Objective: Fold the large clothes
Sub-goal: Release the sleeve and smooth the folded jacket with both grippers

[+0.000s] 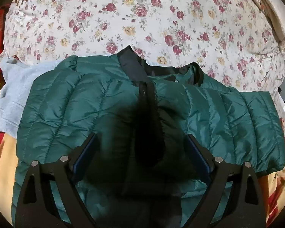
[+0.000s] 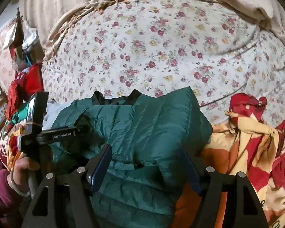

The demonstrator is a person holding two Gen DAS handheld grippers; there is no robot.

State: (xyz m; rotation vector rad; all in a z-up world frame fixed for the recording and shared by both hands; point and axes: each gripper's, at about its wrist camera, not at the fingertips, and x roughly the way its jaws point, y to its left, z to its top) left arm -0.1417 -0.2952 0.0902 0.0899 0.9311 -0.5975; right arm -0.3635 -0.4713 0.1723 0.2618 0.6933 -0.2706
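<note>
A green quilted jacket lies spread on a bed, front up, its black collar toward a big floral quilt that fills the far side. A black strip runs down the middle of its front. In the left wrist view one sleeve is laid out to the right, flat on the bedding. A pale blue garment sits under the jacket's left shoulder and pokes out beside it.

The left tongs hang over the jacket's chest with the jaws wide apart; nothing is between the blue pads, and their shadow falls dark on the fabric below.

In the right wrist view the jacket's right part is folded over onto the body, forming a raised flap whose edge ends beside a red, cream and orange patterned blanket. The right tongs stand over the jacket's lower part, jaws parted and not pressing on anything; the cloth lies beneath them rather than gripped.

At the left of this view a hand in a magenta sleeve holds the other gripper's handle, whose black arm reaches over the jacket's left shoulder. Red and green clothes are piled behind it.
</note>
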